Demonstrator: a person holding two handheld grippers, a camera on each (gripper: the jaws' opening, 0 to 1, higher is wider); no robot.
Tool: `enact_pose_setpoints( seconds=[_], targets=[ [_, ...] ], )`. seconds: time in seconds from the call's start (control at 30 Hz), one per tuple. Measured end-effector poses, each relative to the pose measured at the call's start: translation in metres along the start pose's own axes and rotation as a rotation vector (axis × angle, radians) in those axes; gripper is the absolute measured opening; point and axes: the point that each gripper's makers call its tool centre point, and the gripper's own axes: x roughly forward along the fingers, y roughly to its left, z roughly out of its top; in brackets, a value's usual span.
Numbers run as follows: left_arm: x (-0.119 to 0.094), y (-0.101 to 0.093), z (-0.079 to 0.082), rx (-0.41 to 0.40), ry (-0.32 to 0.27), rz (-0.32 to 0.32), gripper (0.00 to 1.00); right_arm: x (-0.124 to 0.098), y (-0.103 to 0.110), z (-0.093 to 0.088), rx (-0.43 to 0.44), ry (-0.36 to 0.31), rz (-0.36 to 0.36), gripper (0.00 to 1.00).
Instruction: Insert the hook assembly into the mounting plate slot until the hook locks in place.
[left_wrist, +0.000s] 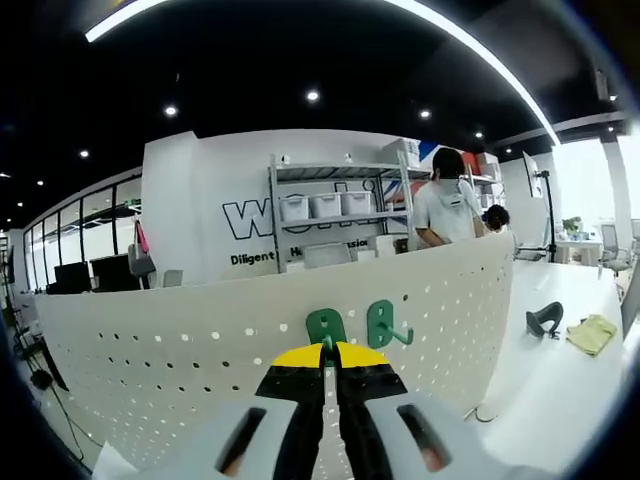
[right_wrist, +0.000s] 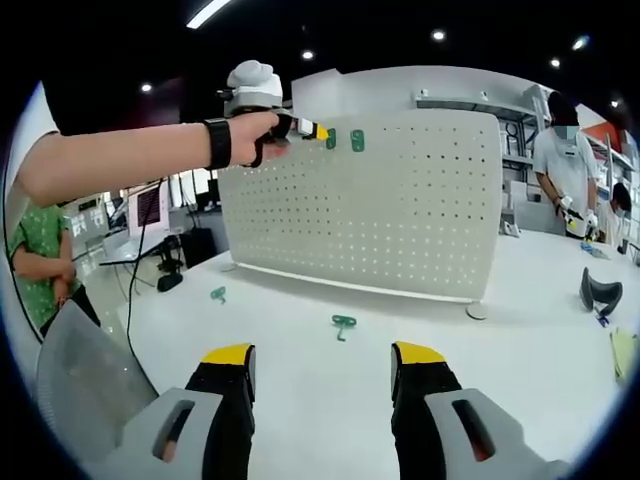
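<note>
I am holding my left gripper up at the top edge of the white pegboard, its yellow-tipped jaws pressed together; whether they are pinching the green hook right at their tips I cannot tell. In the right gripper view that same gripper is reaching in from the left, my hand wrapped around it and a black band on the wrist.

Counting the green hooks, I am seeing four: two hanging on the pegboard near its upper edge, the one at my jaw tips and a second hook just beside it, and two lying loose on the white table in front of the board, a spare hook near the middle and a smaller-looking one further left.

My right gripper is hovering low over the table with its jaws standing wide apart and nothing between them.

On the wall behind the board, large letters are showing "W" and part of a word I cannot finish, with "Diligent" below. Three white bins are sitting on a metal shelf. A person in a white shirt is standing behind the board. A black object and a yellow cloth are lying on the table, near each other.
</note>
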Motion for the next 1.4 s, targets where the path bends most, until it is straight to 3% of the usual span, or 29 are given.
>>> enact_pose_setpoints(
  seconds=[0.43, 0.6, 0.67, 0.73, 0.9, 1.4],
  targets=[
    [0.0042, 0.0062, -0.0027, -0.016, 0.015, 0.028, 0.02, 0.0006, -0.0019, 0.0021, 0.003, -0.001, -0.002, 0.55],
    [0.0067, 0.0062, -0.0078, 0.017, 0.034, 0.051, 0.03, 0.0012, -0.0016, 0.0005, 0.003, 0.005, -0.001, 0.55],
    [0.0069, 0.0034, -0.0081, -0.035, 0.03, 0.05, 0.03, 0.0011, -0.0024, 0.001, 0.001, 0.002, -0.004, 0.55],
    [0.0083, 0.0037, -0.0079, -0.004, 0.035, 0.063, 0.03, 0.0009, -0.0029, 0.0008, 0.004, 0.003, -0.005, 0.55],
    [0.0072, 0.0027, -0.0087, -0.026, 0.047, 0.073, 0.03, -0.0007, -0.0064, 0.0008, 0.014, -0.003, -0.015, 0.54],
    [0.0087, -0.0002, -0.0077, -0.038, 0.067, 0.057, 0.05, 0.0016, -0.0044, 0.0005, 0.014, 0.0, -0.007, 0.54]
  ],
)
